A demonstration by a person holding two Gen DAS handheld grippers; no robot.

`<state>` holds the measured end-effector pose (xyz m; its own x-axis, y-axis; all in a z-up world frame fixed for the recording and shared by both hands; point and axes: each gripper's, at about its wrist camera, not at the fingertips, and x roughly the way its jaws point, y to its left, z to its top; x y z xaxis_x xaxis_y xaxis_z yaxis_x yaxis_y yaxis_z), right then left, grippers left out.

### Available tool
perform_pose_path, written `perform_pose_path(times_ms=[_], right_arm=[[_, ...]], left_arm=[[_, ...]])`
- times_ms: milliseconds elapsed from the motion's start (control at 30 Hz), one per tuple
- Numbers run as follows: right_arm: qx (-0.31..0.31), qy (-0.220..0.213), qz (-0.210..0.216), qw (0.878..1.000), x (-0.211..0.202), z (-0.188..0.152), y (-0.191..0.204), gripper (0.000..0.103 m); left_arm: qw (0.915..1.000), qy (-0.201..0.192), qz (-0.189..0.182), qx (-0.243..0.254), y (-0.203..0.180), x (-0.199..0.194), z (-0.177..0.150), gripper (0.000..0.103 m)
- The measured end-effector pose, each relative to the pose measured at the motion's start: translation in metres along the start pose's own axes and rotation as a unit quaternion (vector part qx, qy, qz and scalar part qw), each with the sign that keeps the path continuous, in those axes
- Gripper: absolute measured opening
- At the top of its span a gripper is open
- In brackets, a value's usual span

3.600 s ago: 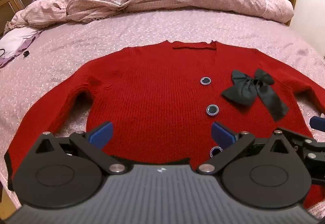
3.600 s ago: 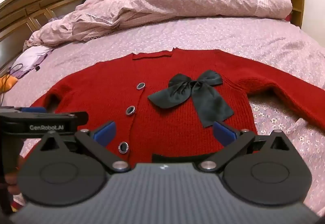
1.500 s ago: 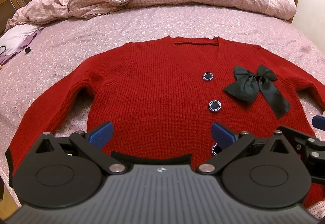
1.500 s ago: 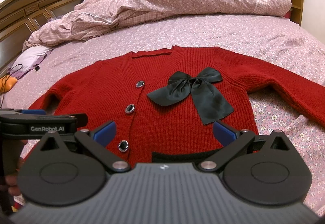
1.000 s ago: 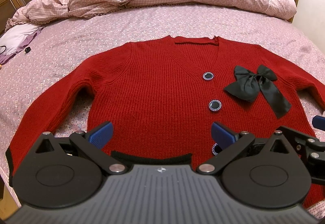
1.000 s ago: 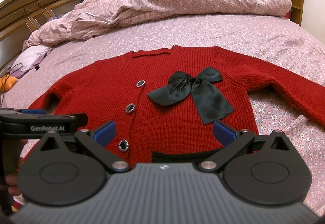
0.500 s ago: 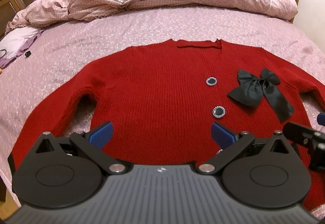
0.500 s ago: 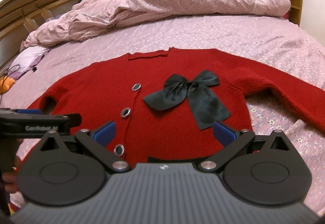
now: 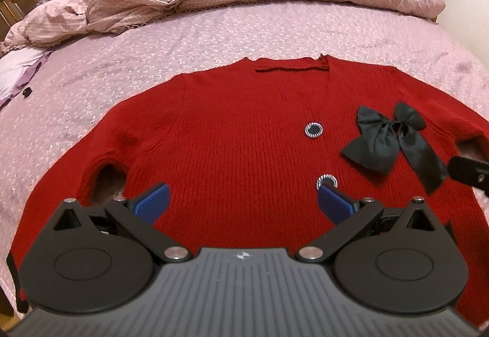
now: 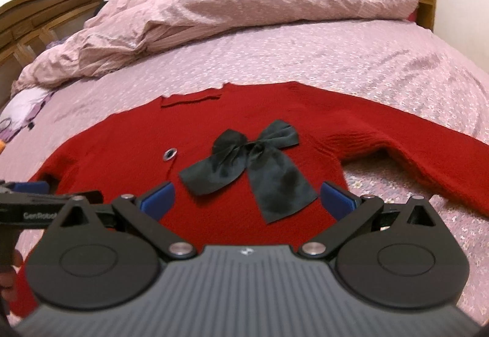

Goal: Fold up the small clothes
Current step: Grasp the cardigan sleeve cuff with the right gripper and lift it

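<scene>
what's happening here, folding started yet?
Not yet. A red cardigan lies flat and face up on the bed, sleeves spread, a black bow on its chest. The person holds the left gripper and the right gripper over its lower half, both wide open and gripping nothing. No part of it is folded.

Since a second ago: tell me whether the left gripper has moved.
Yes. The left gripper has advanced over the red cardigan: the hem and lowest button have dropped out of view, and the second button now sits by its fingertip.

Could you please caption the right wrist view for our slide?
Open right gripper poised over red cardigan with black bow on bed.
</scene>
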<state>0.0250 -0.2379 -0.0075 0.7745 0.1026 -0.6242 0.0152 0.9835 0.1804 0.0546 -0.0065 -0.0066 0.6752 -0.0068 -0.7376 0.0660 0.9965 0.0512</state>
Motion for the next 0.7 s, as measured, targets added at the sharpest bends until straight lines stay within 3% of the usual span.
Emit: perform_pose_path(times_ms=[333,700], right_arm=[[0.082,0.009,-0.031,0.996,0.022,0.01,-0.051,0.103],[0.169,0.003,-0.059,0.984,0.038,0.006,-0.111,0.103]], left_arm=[[0.9999,0.016,0.005,-0.001,-0.006,0.03,0.025,0.103],[0.9989,0.045,0.012,-0.007,-0.007,0.069,0.029,0.103]])
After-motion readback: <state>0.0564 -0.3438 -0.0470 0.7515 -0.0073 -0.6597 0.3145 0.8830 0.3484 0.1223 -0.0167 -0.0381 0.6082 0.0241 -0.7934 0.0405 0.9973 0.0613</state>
